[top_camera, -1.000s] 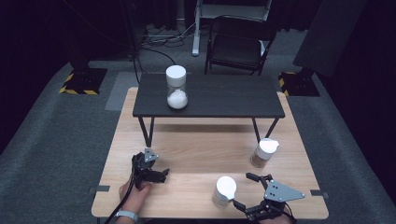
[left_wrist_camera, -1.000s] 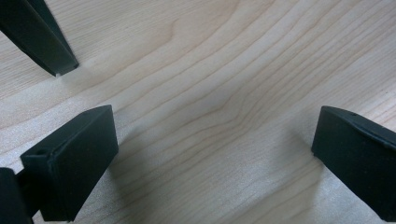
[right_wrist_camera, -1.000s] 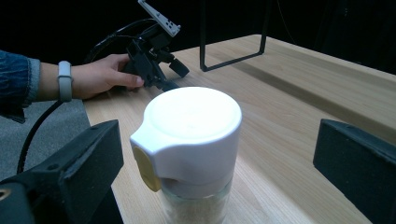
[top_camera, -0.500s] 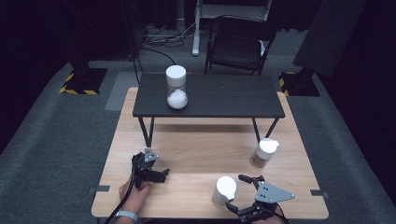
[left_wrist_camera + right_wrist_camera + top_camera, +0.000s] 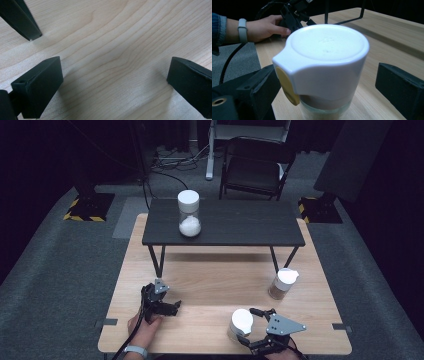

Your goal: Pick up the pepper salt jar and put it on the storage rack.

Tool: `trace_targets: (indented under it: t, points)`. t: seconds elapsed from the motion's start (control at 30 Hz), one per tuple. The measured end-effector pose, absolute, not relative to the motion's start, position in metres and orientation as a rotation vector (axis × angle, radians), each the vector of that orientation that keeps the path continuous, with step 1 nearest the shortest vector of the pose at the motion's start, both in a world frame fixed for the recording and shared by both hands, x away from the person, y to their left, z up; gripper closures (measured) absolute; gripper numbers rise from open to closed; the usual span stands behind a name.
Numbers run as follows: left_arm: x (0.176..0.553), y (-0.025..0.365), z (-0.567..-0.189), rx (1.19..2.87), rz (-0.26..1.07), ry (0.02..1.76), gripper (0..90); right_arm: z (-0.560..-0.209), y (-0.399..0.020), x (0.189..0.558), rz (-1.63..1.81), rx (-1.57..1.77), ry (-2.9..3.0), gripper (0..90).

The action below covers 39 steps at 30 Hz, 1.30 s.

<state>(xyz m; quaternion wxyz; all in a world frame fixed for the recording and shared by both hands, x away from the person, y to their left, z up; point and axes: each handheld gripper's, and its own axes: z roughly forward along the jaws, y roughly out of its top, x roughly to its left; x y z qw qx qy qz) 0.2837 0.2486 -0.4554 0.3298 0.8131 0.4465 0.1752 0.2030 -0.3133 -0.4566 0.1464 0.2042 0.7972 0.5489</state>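
A glass jar with a white lid (image 5: 241, 320) stands near the front edge of the wooden table (image 5: 210, 285). My right gripper (image 5: 248, 326) is open around it from the right. In the right gripper view the jar (image 5: 324, 57) has a yellow tab on its lid and stands between the two black jaws, close to the left one and with a gap at the right one. My left gripper (image 5: 172, 307) rests low over the bare wood at the front left, held by a hand. It is open (image 5: 115, 75) with nothing between its jaws.
A second white-lidded jar with brown contents (image 5: 283, 283) stands at the right of the table. A tall jar of white powder (image 5: 189, 213) stands on a small black table (image 5: 240, 225) at the back. One of its thin black legs (image 5: 21, 20) is near the left gripper.
My right gripper has slid left along the front edge until its jaws stand either side of the white-lidded jar. The left gripper has stayed put.
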Motion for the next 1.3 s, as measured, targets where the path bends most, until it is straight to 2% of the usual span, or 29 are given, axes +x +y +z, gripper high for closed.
trace_targets:
  t: [0.83, 1.3]
  points:
    - [0.284, 0.249, -0.455, 2.132, 0.456, 1.159, 0.2, -0.470, -0.295, 0.216, 1.507, 0.581, 2.395, 16.9]
    - [0.283, 0.249, -0.456, 2.131, 0.456, 1.155, 0.2, -0.473, -0.291, 0.220, 1.470, 0.574, 2.410, 29.5]
